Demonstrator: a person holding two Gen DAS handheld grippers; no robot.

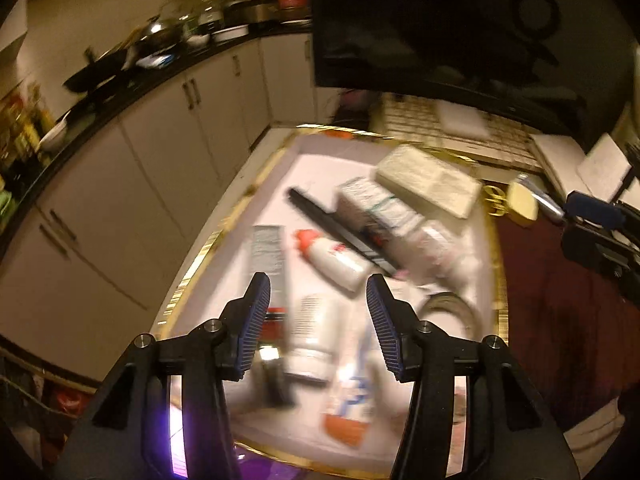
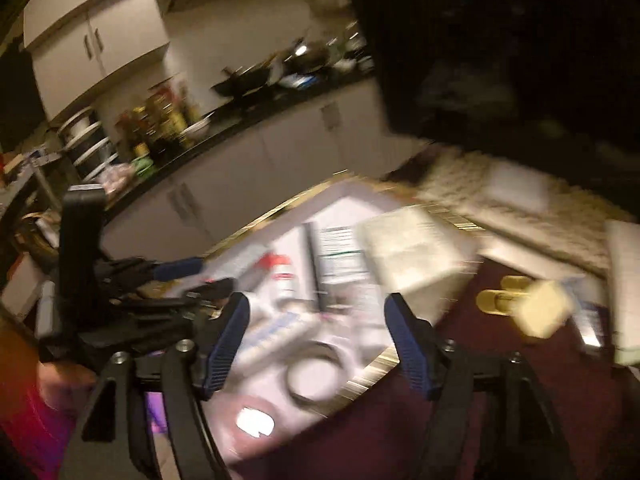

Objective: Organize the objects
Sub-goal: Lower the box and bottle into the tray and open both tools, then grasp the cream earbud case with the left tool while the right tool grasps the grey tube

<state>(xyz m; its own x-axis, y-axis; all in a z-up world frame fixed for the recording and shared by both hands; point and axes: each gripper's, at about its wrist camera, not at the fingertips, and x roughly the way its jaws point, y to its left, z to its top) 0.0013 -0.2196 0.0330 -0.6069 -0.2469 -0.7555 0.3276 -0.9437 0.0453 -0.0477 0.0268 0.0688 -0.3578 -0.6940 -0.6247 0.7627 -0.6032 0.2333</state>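
A gold-rimmed white tray point(image 1: 248, 196) holds several toiletries: a white bottle with a red cap point(image 1: 334, 258), a black comb point(image 1: 340, 230), boxes point(image 1: 384, 208), a cream box point(image 1: 430, 180), tubes point(image 1: 352, 396) and a round ring-shaped item point(image 1: 450, 310). My left gripper point(image 1: 318, 292) is open and empty above the tray's near half. My right gripper point(image 2: 316, 312) is open and empty over the tray's right edge point(image 2: 376, 368); it also shows in the left wrist view point(image 1: 592, 208). A cream-headed object point(image 2: 542, 312) with gold scissors point(image 2: 496, 300) lies on the maroon cloth point(image 2: 440, 432). Both views are blurred.
A dark screen point(image 1: 440, 28) stands behind the tray, with a pale keyboard point(image 1: 460, 128) below it. White kitchen cabinets point(image 1: 160, 148) and a black counter with pans point(image 1: 160, 36) lie to the left. My left gripper shows at the left of the right wrist view point(image 2: 176, 276).
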